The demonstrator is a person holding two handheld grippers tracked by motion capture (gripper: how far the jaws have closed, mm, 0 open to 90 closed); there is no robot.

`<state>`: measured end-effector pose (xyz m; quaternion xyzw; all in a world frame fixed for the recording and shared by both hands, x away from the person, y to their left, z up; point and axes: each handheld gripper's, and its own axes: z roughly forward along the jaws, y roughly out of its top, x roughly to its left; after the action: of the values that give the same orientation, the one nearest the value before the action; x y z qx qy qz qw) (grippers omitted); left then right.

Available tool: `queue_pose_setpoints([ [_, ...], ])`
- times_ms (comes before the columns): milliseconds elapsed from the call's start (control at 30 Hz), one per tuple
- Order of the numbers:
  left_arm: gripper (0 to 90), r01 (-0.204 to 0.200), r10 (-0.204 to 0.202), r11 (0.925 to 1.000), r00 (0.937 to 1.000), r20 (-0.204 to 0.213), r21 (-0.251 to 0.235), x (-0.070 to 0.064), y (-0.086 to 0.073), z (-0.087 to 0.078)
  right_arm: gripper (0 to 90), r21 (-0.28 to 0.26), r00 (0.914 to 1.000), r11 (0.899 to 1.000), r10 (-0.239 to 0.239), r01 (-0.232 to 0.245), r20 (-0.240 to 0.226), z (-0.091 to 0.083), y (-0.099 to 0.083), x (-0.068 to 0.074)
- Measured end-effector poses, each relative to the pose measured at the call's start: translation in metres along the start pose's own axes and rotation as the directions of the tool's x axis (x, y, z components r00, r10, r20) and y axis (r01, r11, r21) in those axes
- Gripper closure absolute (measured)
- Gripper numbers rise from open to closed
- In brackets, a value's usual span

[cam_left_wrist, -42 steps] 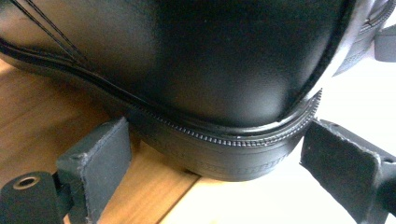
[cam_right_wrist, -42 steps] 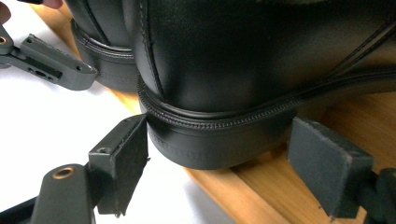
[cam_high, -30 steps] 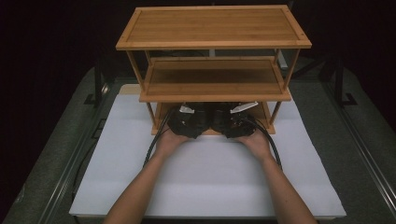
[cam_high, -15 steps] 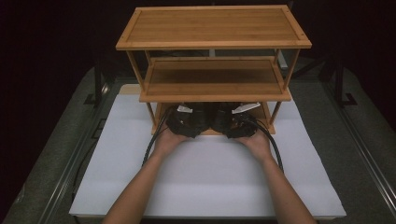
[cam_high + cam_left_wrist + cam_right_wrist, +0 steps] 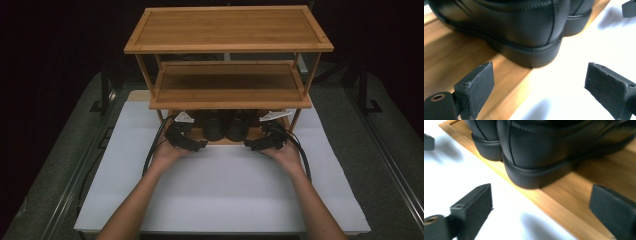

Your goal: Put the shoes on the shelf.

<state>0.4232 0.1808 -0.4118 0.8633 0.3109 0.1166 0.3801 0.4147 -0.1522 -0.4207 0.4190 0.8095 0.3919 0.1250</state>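
left gripper (image 5: 539, 82): I've got jaws apart, gripping nothing; just short of left shoe (image 5: 524, 30) heel
right gripper (image 5: 541, 210): jaws apart too; facing right shoe (image 5: 544, 152)
shoes: side by side on rack (image 5: 230, 47) bottom shelf

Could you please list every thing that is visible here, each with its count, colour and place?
shoes: two, black, side by side on the bottom shelf of the rack, heels toward the person
rack: one, light brown wood, three shelves, standing at the far side of the mat
mat: one, white, covering the table
table: one, grey, under the mat
left tool: one, black, jaws open, near the left shoe's heel
right tool: one, black, jaws open, near the right shoe's heel
forearms: two, coming in from the bottom edge
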Motion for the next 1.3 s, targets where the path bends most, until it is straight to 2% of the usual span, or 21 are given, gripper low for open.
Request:
queue_pose_setpoints([
  [233, 8.5, 0.001, -0.001, 0.9998, 0.9999, -0.012, -0.019, -0.008, -0.015, -0.024, 2.1, -0.021, 0.9995, 1.0, -0.002, 0.003, 0.03, -0.025, -0.019, 0.001],
  [433, 8.5, -0.022, 0.022, 0.9997, 0.9994, -0.027, -0.013, -0.015, -0.034, -0.041, 2.0, -0.032, 0.9978, 0.999, -0.016, 0.018, 0.065, -0.045, -0.035, 0.008],
  [567, 8.5, -0.022, 0.022, 0.9997, 0.9987, -0.045, -0.004, -0.018, -0.051, -0.052, 2.0, -0.042, 0.9973, 0.998, -0.035, 0.037, 0.065, -0.057, -0.048, 0.012],
  [700, 8.5, -0.007, 0.007, 1.0, 0.9987, -0.051, 0.0, -0.02, -0.067, -0.065, 2.0, -0.059, 0.9994, 0.998, -0.009, 0.011, 0.034, -0.067, -0.063, 0.017],
  [833, 8.5, -0.001, 0.002, 1.0, 0.998, -0.063, 0.001, -0.024, -0.081, -0.078, 2.0, -0.059, 0.9988, 0.998, -0.028, 0.03, 0.04, -0.076, -0.075, 0.023],
  [1000, 8.5, -0.005, 0.005, 1.0, 0.9966, -0.082, 0.001, -0.03, -0.095, -0.093, 2.1, -0.065, 0.9989, 0.997, -0.027, 0.03, 0.038, -0.088, -0.089, 0.028],
  [1300, 8.5, -0.011, 0.014, 0.9997, 0.9937, -0.111, 0.022, -0.04, -0.124, -0.115, 2.1, -0.053, 0.9976, 0.998, -0.022, 0.026, 0.065, -0.108, -0.117, 0.027],
])
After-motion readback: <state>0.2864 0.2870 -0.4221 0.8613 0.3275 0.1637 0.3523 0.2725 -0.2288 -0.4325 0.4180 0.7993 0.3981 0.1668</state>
